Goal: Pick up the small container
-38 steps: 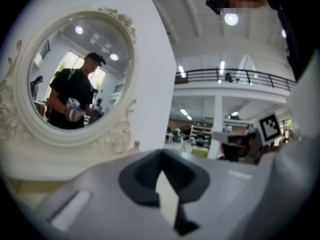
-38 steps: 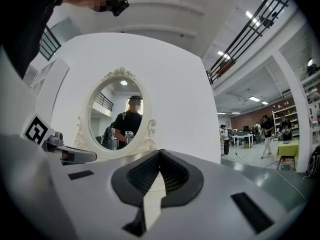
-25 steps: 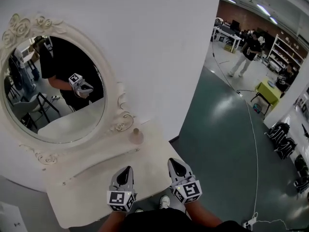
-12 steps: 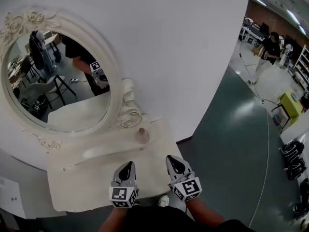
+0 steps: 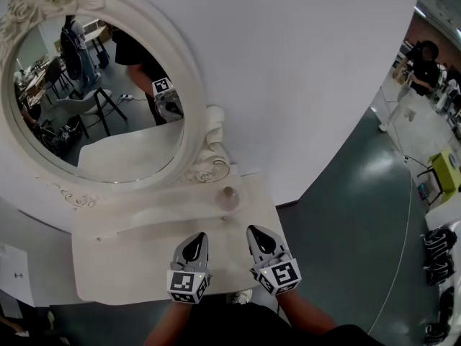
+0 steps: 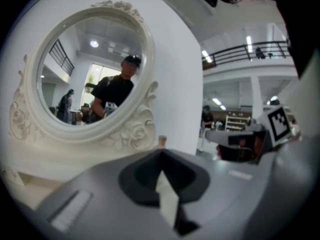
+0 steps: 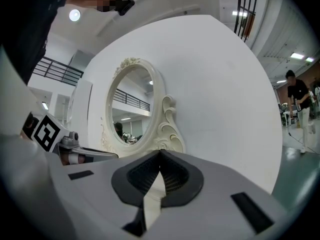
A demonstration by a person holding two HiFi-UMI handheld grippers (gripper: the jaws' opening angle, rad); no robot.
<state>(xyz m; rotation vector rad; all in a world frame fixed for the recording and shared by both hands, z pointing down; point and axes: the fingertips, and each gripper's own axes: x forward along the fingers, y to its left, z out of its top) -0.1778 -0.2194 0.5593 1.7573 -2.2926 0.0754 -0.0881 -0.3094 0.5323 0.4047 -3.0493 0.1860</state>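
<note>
Open lab hall, staged domestic corner: freestanding white partition wall (image 5: 302, 63) bearing ornate mirror (image 5: 101, 99), polished green floor (image 5: 346, 251), mezzanine railing (image 6: 245, 51), distant shelving (image 6: 235, 120).

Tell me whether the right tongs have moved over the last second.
Yes. In the head view the right tongs, jaws shut, have come nearer the small container, which stands beside the mirror frame as before.

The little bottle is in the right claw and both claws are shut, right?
Not quite. The bottle stands on the table beside the mirror, ahead of the right claw; the head view shows it. The right claw and left claw are both shut.
</note>
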